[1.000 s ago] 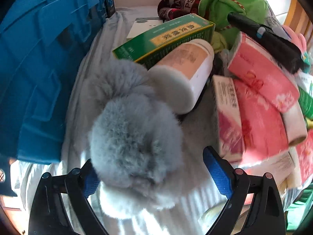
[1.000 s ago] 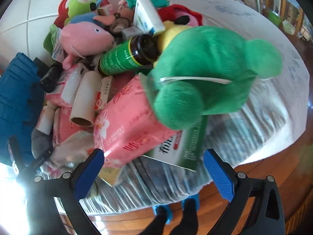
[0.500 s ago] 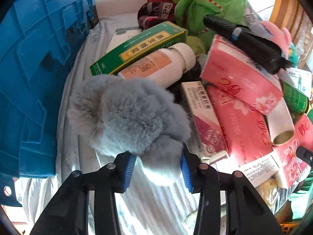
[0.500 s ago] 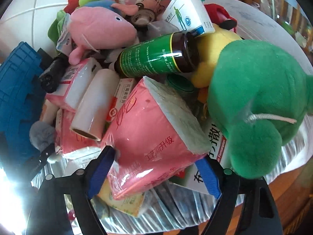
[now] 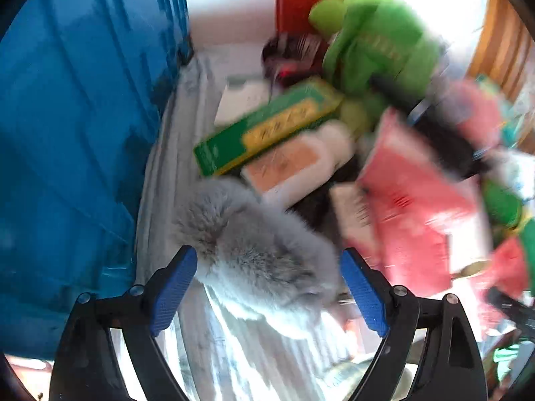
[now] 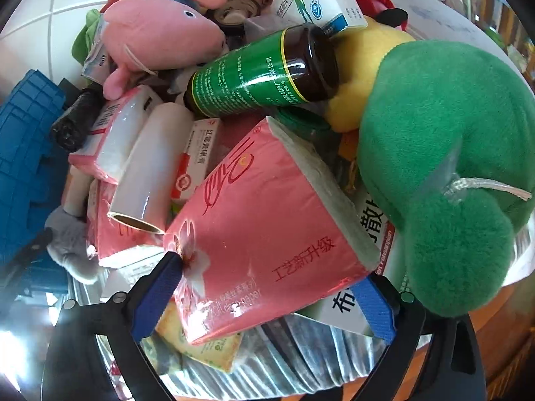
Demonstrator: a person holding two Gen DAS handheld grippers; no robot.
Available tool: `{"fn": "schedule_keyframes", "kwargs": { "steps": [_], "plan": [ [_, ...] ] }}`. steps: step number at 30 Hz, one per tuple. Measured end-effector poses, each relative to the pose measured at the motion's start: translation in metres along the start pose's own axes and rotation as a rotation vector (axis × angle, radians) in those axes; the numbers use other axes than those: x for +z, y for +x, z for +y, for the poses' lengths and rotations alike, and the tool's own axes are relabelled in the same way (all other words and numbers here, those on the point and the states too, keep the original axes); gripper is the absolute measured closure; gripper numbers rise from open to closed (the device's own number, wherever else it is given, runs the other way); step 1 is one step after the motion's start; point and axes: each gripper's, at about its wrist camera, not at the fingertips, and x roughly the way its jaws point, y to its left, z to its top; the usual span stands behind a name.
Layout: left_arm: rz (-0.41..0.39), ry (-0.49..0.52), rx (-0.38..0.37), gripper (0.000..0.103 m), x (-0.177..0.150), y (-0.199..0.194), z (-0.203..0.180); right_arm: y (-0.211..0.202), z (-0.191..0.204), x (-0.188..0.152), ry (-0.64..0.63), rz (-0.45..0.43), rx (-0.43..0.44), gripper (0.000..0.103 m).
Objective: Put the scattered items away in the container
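My left gripper (image 5: 267, 284) has its blue pads on both sides of a grey fluffy plush (image 5: 260, 254) and is shut on it, beside the blue crate (image 5: 73, 133) on the left. The view is motion-blurred. My right gripper (image 6: 267, 297) is shut on a pink tissue pack (image 6: 264, 240) at the front of the pile, its pads pressing both sides. The grey plush also shows small at the left of the right wrist view (image 6: 67, 240), next to the crate (image 6: 23, 153).
A crowded pile lies on a striped cloth: green box (image 5: 267, 127), white bottle (image 5: 297, 163), green plush (image 6: 444, 167), pink plush (image 6: 157, 33), green-labelled brown bottle (image 6: 260, 73), white roll (image 6: 150, 167), pink packs (image 5: 408, 207). A wooden table edge (image 6: 501, 317) is at right.
My left gripper closed on the grey plush, then widened somewhat while moving with it. My right gripper advanced and closed on the pink tissue pack.
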Motion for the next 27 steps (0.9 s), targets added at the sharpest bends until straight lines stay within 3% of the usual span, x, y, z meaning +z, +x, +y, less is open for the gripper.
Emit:
{"fn": "schedule_keyframes", "kwargs": {
  "steps": [4, 6, 7, 9, 12, 15, 18, 22, 27],
  "plan": [
    [0.139, -0.097, -0.047, 0.015, -0.003, 0.047, 0.006, 0.001, 0.001, 0.000, -0.015, 0.008, -0.005, 0.003],
    [0.161, -0.136, -0.072, 0.018, -0.003, 0.059, 0.008, 0.003, 0.000, 0.000, -0.004, 0.014, 0.002, 0.000],
    [0.153, -0.143, -0.078, 0.024, -0.003, 0.061, 0.008, 0.004, 0.000, 0.000, -0.004, 0.013, 0.001, 0.000],
    [0.124, -0.124, -0.070, 0.058, -0.005, 0.057, 0.006, 0.004, 0.004, 0.000, -0.027, 0.004, -0.012, 0.000],
    [0.082, -0.070, -0.064, 0.069, -0.010, 0.040, 0.001, -0.006, 0.012, 0.000, -0.083, -0.034, -0.042, 0.015],
    [0.022, -0.031, -0.080, 0.073, -0.017, 0.010, 0.000, -0.025, 0.018, -0.001, -0.111, -0.090, -0.038, 0.030],
    [-0.019, 0.016, -0.102, 0.075, -0.025, -0.017, -0.001, -0.035, 0.025, 0.000, -0.133, -0.112, -0.035, 0.037],
    [-0.029, 0.103, -0.130, 0.080, -0.035, -0.037, -0.002, -0.066, 0.046, -0.002, -0.311, -0.198, -0.087, 0.042],
    [0.009, 0.141, -0.121, 0.080, -0.047, -0.032, -0.007, -0.057, 0.089, -0.008, -0.492, -0.222, -0.169, 0.042]
  ]
}}
